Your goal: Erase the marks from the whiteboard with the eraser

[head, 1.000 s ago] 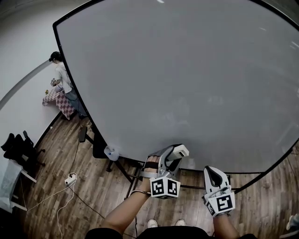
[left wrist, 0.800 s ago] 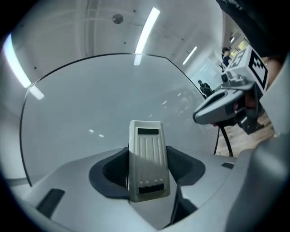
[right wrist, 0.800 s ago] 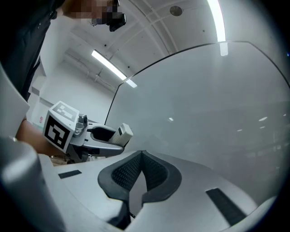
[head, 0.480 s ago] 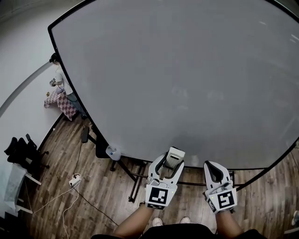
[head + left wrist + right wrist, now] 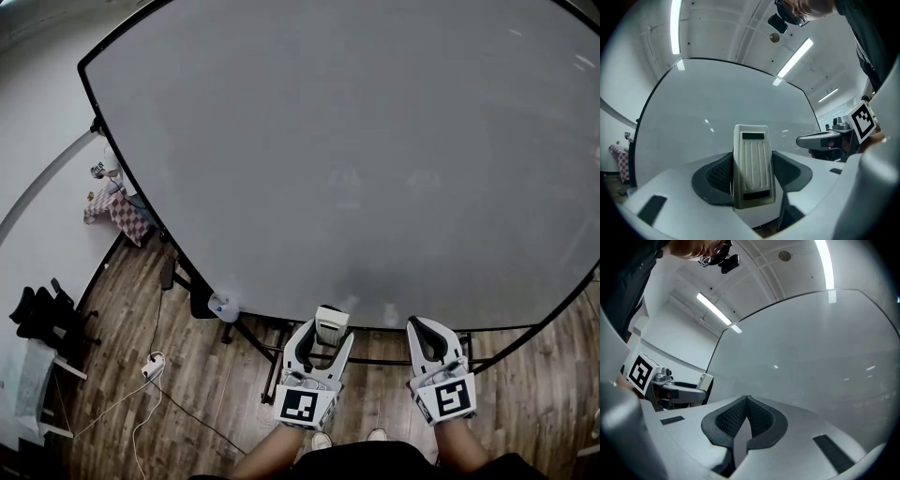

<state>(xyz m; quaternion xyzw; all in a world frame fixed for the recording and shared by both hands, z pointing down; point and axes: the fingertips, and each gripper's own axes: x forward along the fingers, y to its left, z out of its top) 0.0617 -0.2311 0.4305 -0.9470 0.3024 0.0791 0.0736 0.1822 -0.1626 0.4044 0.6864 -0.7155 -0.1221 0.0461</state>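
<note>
The eraser (image 5: 750, 161) stands upright, clamped in the left claw (image 5: 327, 337) just below the whiteboard (image 5: 356, 159) at its bottom edge. The board shows no clear marks, only faint grey smudging, so the wiping looks essentially finished. The right claw (image 5: 746, 412), pressed together and empty, hangs nearby to the right.

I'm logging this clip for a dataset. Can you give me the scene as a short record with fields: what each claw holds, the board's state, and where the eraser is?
left claw: shut on the eraser, which stands upright between the jaws
right claw: shut, nothing in it
whiteboard: on a stand; no bold marks visible, only faint grey smudges near the middle
eraser position: at the board's lower edge; contact cannot be told
floor: wood planks, with a power strip and its cable at left
</note>
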